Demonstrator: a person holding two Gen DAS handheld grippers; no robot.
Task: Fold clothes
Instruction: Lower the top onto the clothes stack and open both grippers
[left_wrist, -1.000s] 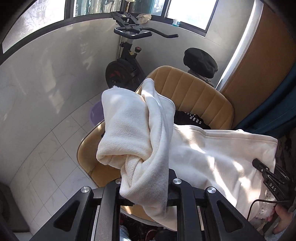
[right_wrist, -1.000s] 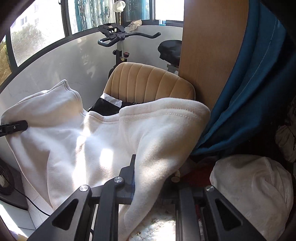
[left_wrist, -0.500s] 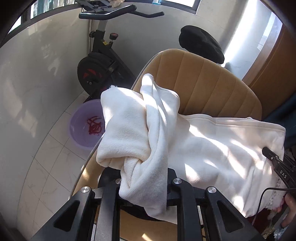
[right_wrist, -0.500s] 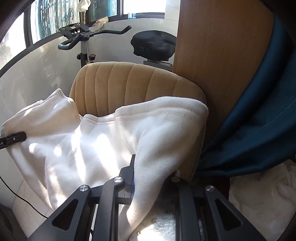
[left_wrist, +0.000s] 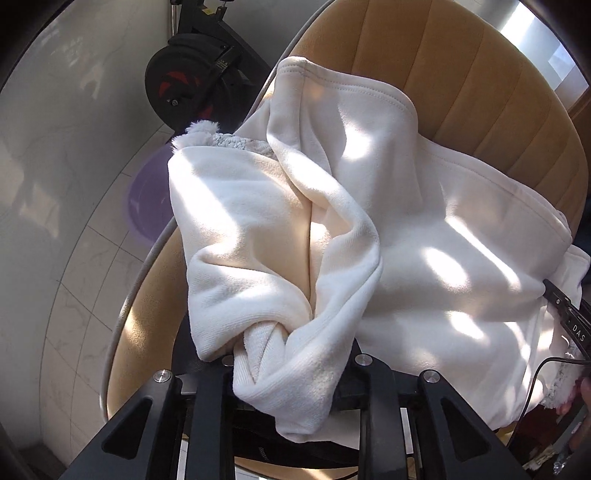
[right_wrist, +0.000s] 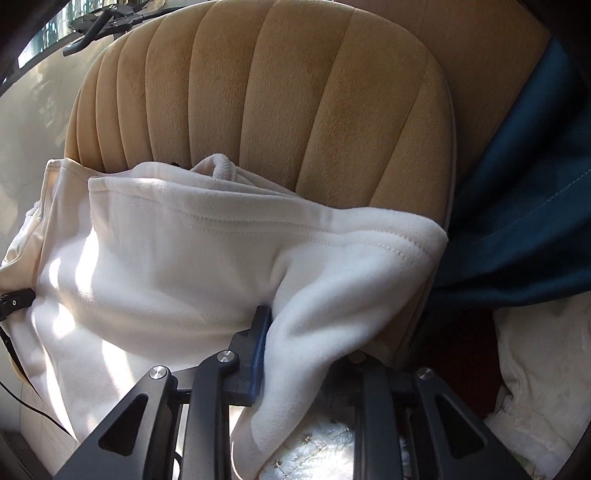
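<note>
Burying both tongs' tips, cream garment (left_wrist: 369, 206) on tan chair (right_wrist: 295, 92); grip or gap impossible to tell.

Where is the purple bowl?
In the left view, the purple bowl sits on the floor at left, between the chair and the exercise bike.

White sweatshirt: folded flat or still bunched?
Bunched: sweatshirt drapes over the chair, twisted where the left gripper holds it.

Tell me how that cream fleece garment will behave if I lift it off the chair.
Probably floppy: the cream fleece garment bunches and twists at the left tongs. Likely bulky yet light, judging by its thick pile. It should sag, as it drapes over the chair.
</note>
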